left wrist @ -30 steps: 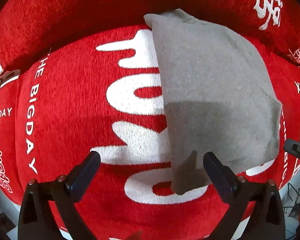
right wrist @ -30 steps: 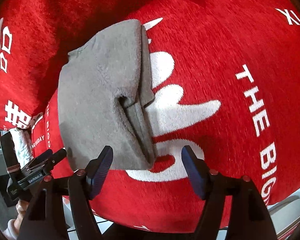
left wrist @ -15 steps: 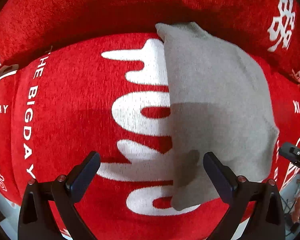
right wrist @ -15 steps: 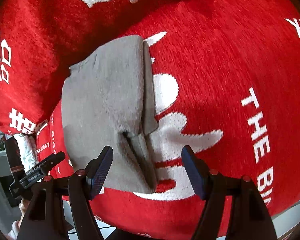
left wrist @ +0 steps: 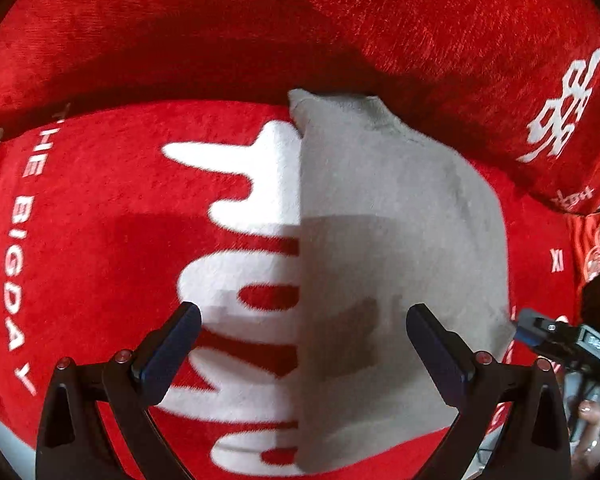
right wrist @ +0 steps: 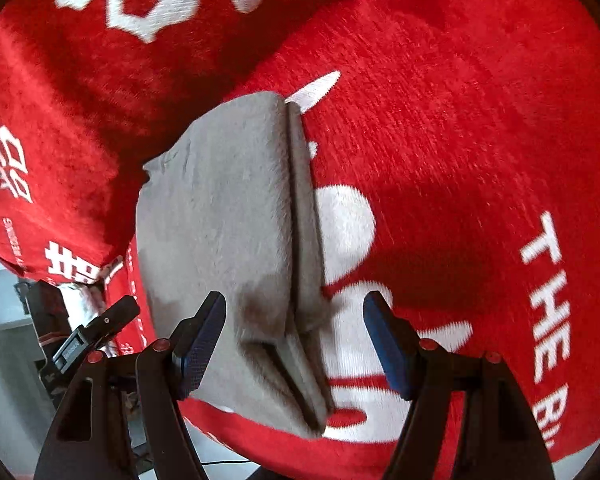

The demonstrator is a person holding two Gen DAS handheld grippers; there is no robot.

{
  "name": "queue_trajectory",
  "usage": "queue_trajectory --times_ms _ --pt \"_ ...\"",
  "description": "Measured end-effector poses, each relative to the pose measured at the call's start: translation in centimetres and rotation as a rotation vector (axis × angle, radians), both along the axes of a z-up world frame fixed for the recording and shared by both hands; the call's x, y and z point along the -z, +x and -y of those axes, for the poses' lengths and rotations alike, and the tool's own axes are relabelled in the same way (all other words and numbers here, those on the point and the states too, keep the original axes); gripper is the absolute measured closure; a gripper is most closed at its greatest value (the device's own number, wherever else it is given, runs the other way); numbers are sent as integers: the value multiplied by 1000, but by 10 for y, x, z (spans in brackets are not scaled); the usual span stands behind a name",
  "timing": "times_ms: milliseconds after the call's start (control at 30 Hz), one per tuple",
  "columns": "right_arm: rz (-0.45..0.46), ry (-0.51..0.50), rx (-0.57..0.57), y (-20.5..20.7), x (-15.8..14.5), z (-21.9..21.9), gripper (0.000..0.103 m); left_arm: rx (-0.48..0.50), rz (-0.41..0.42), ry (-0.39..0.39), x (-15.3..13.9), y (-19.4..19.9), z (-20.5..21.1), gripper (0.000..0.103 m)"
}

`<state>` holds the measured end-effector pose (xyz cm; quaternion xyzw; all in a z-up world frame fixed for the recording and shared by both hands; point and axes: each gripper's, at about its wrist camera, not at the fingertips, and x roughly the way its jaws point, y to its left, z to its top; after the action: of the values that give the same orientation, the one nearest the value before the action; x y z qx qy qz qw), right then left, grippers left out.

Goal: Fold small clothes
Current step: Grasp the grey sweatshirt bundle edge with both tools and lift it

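A small grey fleece garment (left wrist: 396,264) lies folded lengthwise on a red seat cushion (left wrist: 100,240) with white lettering. My left gripper (left wrist: 300,344) is open and empty, hovering over the garment's near left edge. In the right wrist view the same garment (right wrist: 228,240) shows its stacked fold layers along its right side. My right gripper (right wrist: 294,340) is open and empty, its fingers either side of the garment's near corner, above it.
The red back cushion (left wrist: 300,28) rises right behind the garment's far end. The other gripper shows at the right edge in the left wrist view (left wrist: 560,340) and at the lower left in the right wrist view (right wrist: 92,336). The cushion's front edge is close below both grippers.
Both grippers have moved forward and lower towards the garment, which now looks larger and sits further between the fingers. The garment has not moved. Both grippers stay open.
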<state>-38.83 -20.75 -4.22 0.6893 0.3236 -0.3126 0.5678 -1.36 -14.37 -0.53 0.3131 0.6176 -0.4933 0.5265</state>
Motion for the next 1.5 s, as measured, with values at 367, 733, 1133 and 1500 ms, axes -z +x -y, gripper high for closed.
queue_trajectory --times_ms 367,733,1133,1500 --pt "241 58 6 8 36 24 25 91 -192 35 45 -17 29 0" --pt "368 51 -141 56 43 38 24 108 -195 15 51 -43 43 0" --pt "361 54 -81 67 40 30 70 100 -190 -40 38 -52 42 44" --pt "432 5 -45 105 -26 -8 70 126 -282 -108 -17 -24 10 56"
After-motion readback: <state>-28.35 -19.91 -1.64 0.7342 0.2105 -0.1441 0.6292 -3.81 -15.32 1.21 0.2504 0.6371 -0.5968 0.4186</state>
